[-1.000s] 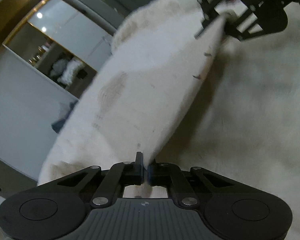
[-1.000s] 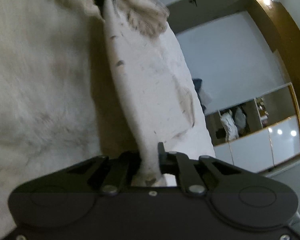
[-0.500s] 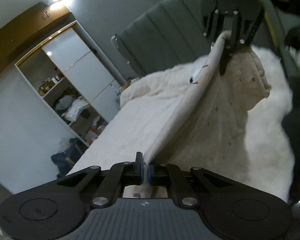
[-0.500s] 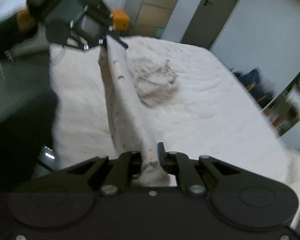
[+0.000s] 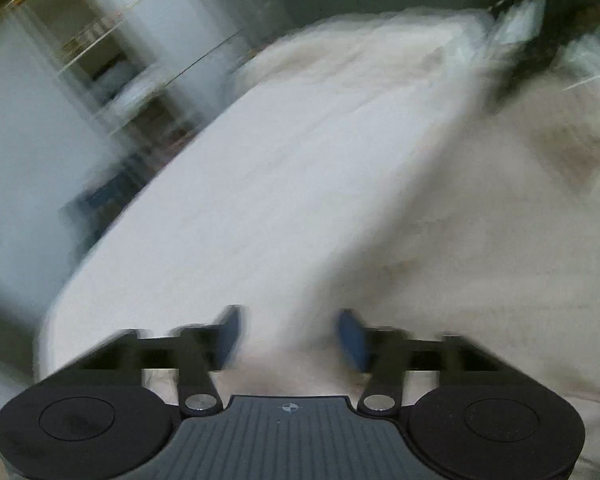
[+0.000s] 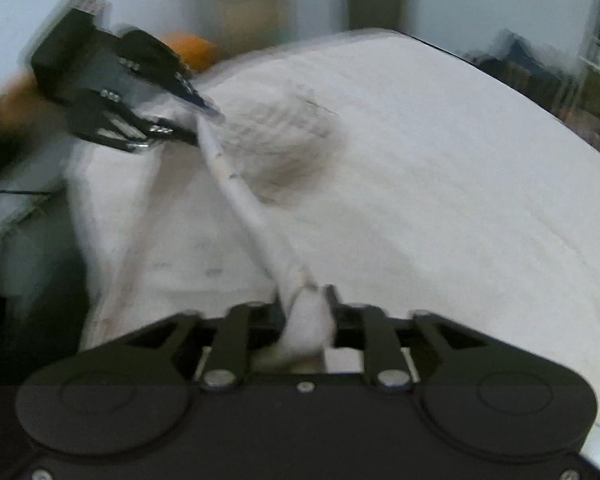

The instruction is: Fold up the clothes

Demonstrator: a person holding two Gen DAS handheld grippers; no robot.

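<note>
Setting: a bed [image 6: 440,168] covered in white plush, in a dim bedroom. The garment [image 6: 236,184], a pale cloth with small dark specks, lies on the bed's near left part, one edge drawn up as a taut ridge between the two grippers. At the ridge's near end, the right gripper [image 6: 306,304] has cloth bunched between its fingers; its jaws are opening, and the fabric has not yet dropped clear. At the far end, the left gripper [image 5: 290,332] is also opening: its blue pads [image 5: 354,338] stand apart from the cloth that passes between them.

Step in hand, as judged: the release that ends one fold, the lifted edge being let down onto the layer beneath. The next move calls for both grippers to back off without dragging the cloth, then a fresh hold for a further fold.

Around the bed: an open wardrobe [image 5: 112,68] with shelves beyond its far side, and an orange object [image 6: 192,48] behind the left gripper. Heavy motion blur hides finer detail. Nothing on the bed obstructs the garment.
</note>
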